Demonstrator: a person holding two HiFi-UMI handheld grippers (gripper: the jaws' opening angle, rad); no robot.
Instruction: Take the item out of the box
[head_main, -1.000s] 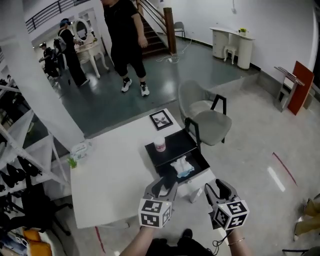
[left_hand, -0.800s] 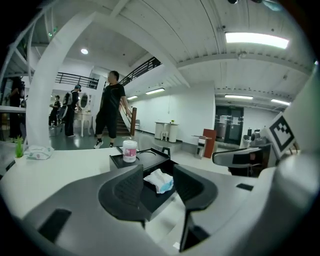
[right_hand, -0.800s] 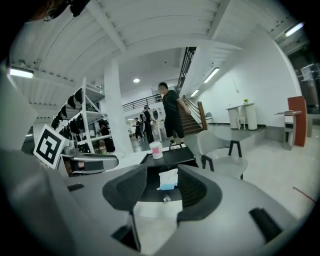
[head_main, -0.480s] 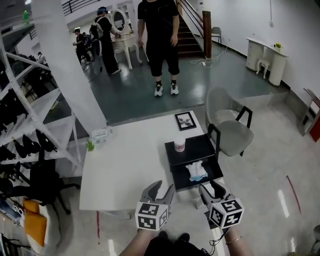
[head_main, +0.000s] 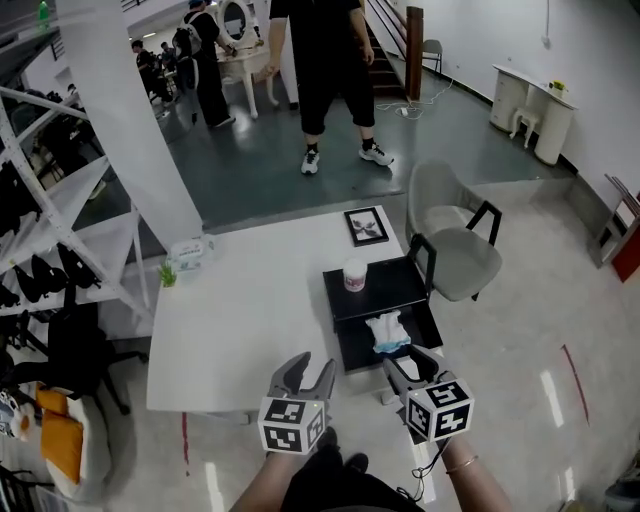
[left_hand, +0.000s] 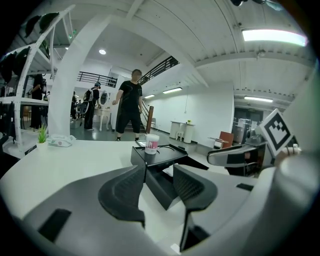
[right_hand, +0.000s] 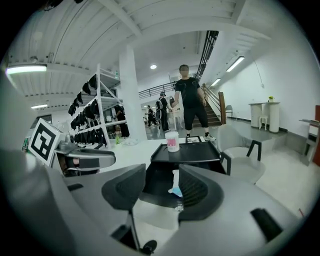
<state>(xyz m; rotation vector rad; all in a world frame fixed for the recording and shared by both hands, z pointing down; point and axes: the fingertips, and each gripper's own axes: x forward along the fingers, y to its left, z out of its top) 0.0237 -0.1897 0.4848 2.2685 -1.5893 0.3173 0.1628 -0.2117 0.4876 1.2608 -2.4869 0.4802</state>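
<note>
Right tongs (head_main: 408, 366) shifted beside the box (head_main: 356, 350), just opening, empty.

One white table (head_main: 250, 320) carries one open black box (head_main: 358, 352) at its 4 o'clock edge with one white-and-blue item (head_main: 388, 330) inside, plus one cup (head_main: 354, 275), one framed picture (head_main: 366, 226) at 1 o'clock, and one wipes pack (head_main: 190, 252) and one small plant (head_main: 167, 272) at 10 o'clock. Two grippers, the left gripper (head_main: 312, 366) and the right gripper (head_main: 408, 360), show at 6 o'clock. One grey chair (head_main: 455, 250) stands at 3 o'clock and at least three people (head_main: 335, 70) toward 12.
</note>
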